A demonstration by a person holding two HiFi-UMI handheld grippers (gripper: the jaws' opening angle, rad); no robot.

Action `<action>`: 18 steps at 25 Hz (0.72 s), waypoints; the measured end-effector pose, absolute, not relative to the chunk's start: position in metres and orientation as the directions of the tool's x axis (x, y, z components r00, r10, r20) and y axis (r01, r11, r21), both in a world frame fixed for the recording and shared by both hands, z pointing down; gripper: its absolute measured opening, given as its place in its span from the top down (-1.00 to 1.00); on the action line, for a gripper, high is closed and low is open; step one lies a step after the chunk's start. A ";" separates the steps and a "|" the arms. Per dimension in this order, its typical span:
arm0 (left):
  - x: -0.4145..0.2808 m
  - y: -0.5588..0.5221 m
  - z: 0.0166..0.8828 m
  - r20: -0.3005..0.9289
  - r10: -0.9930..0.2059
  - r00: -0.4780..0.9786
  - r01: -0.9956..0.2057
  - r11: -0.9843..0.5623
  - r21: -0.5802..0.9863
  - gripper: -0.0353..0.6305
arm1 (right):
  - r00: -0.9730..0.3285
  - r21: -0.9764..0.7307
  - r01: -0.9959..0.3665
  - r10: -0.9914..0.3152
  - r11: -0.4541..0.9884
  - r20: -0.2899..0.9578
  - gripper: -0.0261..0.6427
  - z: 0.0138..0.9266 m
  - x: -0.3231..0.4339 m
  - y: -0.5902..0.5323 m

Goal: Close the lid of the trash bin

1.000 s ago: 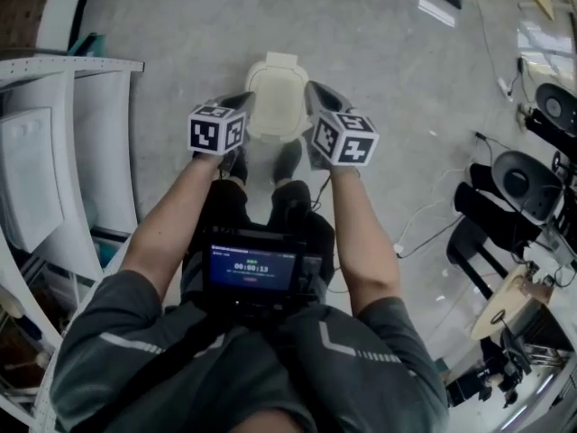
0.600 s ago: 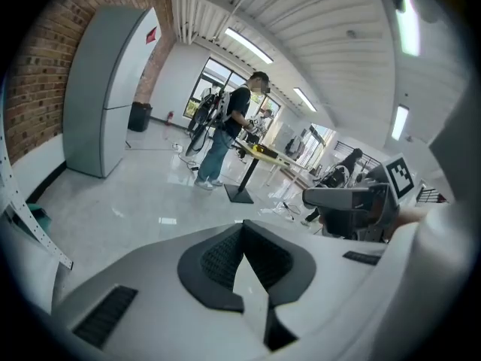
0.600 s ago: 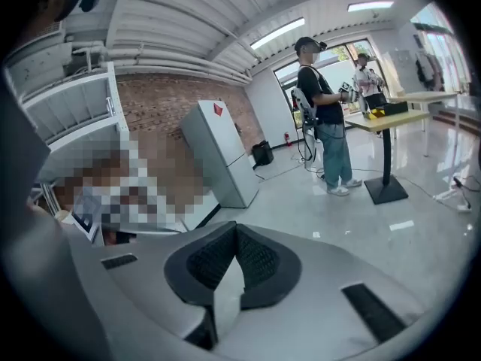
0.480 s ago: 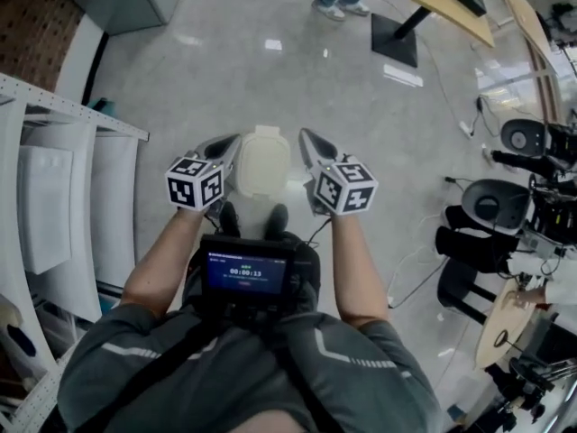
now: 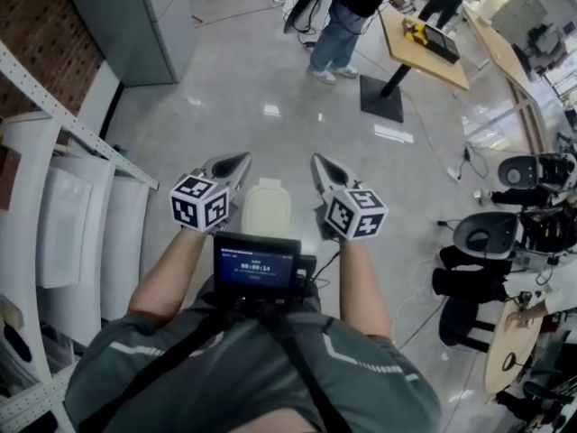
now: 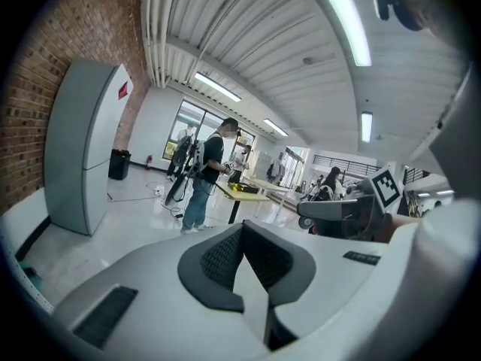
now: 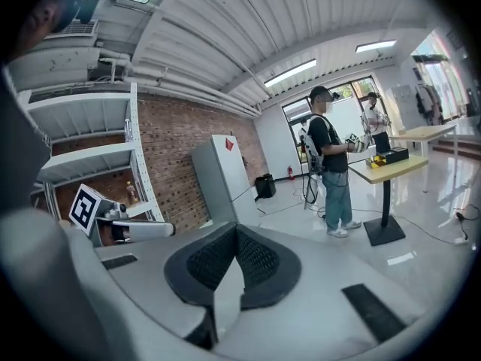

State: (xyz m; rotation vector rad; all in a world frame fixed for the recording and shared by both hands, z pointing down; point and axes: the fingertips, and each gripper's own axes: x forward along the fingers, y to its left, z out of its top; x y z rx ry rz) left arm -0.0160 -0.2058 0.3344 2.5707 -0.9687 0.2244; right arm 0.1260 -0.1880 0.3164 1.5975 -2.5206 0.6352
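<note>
White metal shelving [image 5: 63, 197] runs down the left side, its perforated uprights edging onto the walkway. Rough red brick [image 5: 36, 25] shows behind it, and a tall smooth grey cabinet [image 5: 135, 12] stands past its far end. The floor [image 5: 270, 79] is glossy pale grey with light glare on it, and a wide bare stretch lies ahead of the person.

The left gripper [image 5: 233, 162] is held up and aimed out across the room. Its ribbed black pads [image 6: 218, 258] are pressed tip to tip with nothing between them.

Below, seen between the two grippers, the trash bin [image 5: 267, 207] sits on the floor. It is cream plastic with a rounded-rectangle top, and its lid looks to lie flat down over it. Both grippers are raised clear of it.

The right gripper [image 5: 323, 165] mirrors the left, clenched on nothing.

Farther right, another person [image 5: 347, 12] stands by a wooden table [image 5: 428, 39] on a black pedestal foot [image 5: 383, 97]. Black office chairs [image 5: 487, 233] and loose cables [image 5: 424, 147] crowd the right edge.
</note>
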 end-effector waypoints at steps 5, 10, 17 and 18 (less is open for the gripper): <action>-0.038 -0.216 0.297 0.223 -0.640 0.736 -0.677 -0.686 0.266 0.89 | -0.476 -0.276 -0.869 -0.847 0.411 0.236 0.90 0.285 0.113 -0.188; -0.036 -0.211 0.282 0.209 -0.631 0.747 -0.665 -0.705 0.249 0.89 | -0.482 -0.259 -0.866 -0.852 0.428 0.205 0.90 0.262 0.113 -0.180; -0.034 -0.209 0.274 0.194 -0.618 0.762 -0.648 -0.725 0.235 0.89 | -0.464 -0.241 -0.877 -0.863 0.417 0.197 0.90 0.256 0.112 -0.185; -0.035 -0.210 0.273 0.192 -0.619 0.761 -0.648 -0.725 0.234 0.89 | -0.466 -0.242 -0.875 -0.863 0.419 0.194 0.90 0.254 0.112 -0.185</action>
